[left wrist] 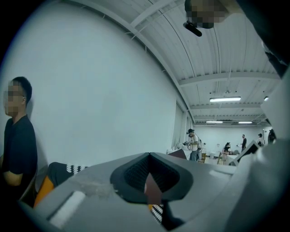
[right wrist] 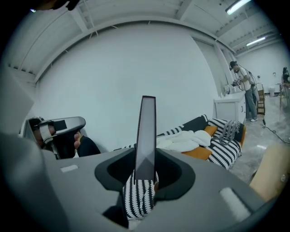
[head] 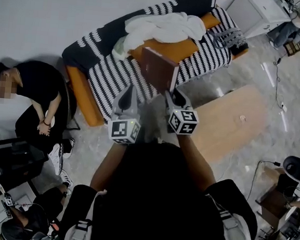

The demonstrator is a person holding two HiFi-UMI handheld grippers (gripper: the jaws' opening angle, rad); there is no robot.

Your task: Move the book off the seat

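A brown hardcover book (head: pixel 159 69) stands upright in the air above the striped sofa seat (head: pixel 112 74). My right gripper (head: pixel 170 94) is shut on the book's lower right corner. In the right gripper view the book (right wrist: pixel 146 136) rises edge-on from between the jaws of the right gripper (right wrist: pixel 146 174). My left gripper (head: pixel 131 91) hangs just left of the book, its fingers drawn together to a point with nothing seen in them. In the left gripper view the left gripper (left wrist: pixel 153 188) leaves only a thin slit, with a brown sliver showing through it.
A white blanket (head: pixel 163 26) and a grey bundle (head: pixel 230 37) lie on the black-and-white sofa with orange cushions. A low wooden table (head: pixel 228 121) stands to the right. A person in black (head: pixel 31 101) sits at the left, beside a black stand (head: pixel 5 164).
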